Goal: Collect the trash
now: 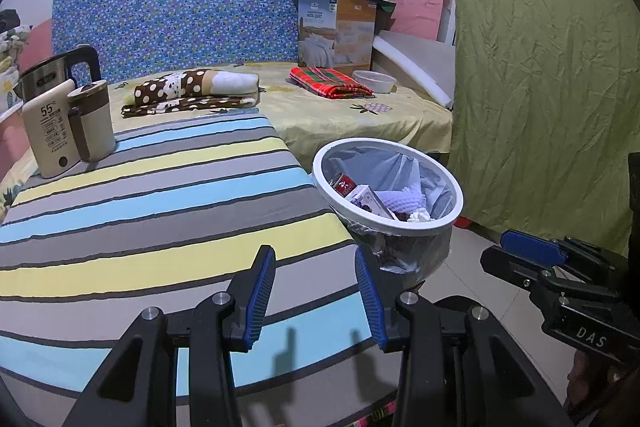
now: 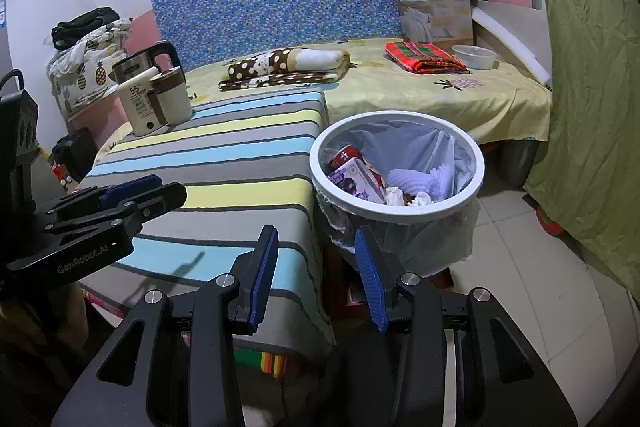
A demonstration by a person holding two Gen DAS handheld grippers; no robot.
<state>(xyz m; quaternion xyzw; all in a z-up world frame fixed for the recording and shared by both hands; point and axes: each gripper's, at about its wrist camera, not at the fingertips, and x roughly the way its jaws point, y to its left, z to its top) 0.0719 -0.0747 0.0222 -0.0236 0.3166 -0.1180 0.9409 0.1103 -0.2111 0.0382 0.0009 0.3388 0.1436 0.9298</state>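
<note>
A bed (image 1: 360, 111) under a yellow sheet fills the back of the room, with a blue patterned headboard (image 1: 192, 7) behind it. In front stands a table (image 1: 160, 195) draped in a striped cloth, clear but for a kettle (image 1: 56, 71) and a cream thermos set (image 1: 68, 131) at its far left corner. A green tent (image 1: 540, 67) walls off the right side.

The white bin (image 2: 394, 211), lined with a clear bag, stands on the floor just beside the table's right edge. It holds a red can (image 2: 344, 157), a purple carton (image 2: 356, 181), white foam netting (image 2: 416, 181) and crumpled tissue (image 2: 420, 202).

Only the right wrist view shows the heap of pineapple-print bedding (image 2: 88, 67) beside the bed, a grey bolster (image 2: 520, 159) under the bed's corner and the lower part of the bin's bag. The left wrist view cuts these off.

On the bed lie a brown dotted blanket (image 1: 196, 91), a red plaid cloth (image 1: 330, 83), a quilt box (image 1: 336, 35) and a plastic tub (image 1: 376, 81).

Left gripper (image 1: 316, 291): jaws partly apart, nothing between them, above the table's near edge. Right gripper (image 2: 316, 275): jaws partly apart, empty, over the table corner by the bin.
</note>
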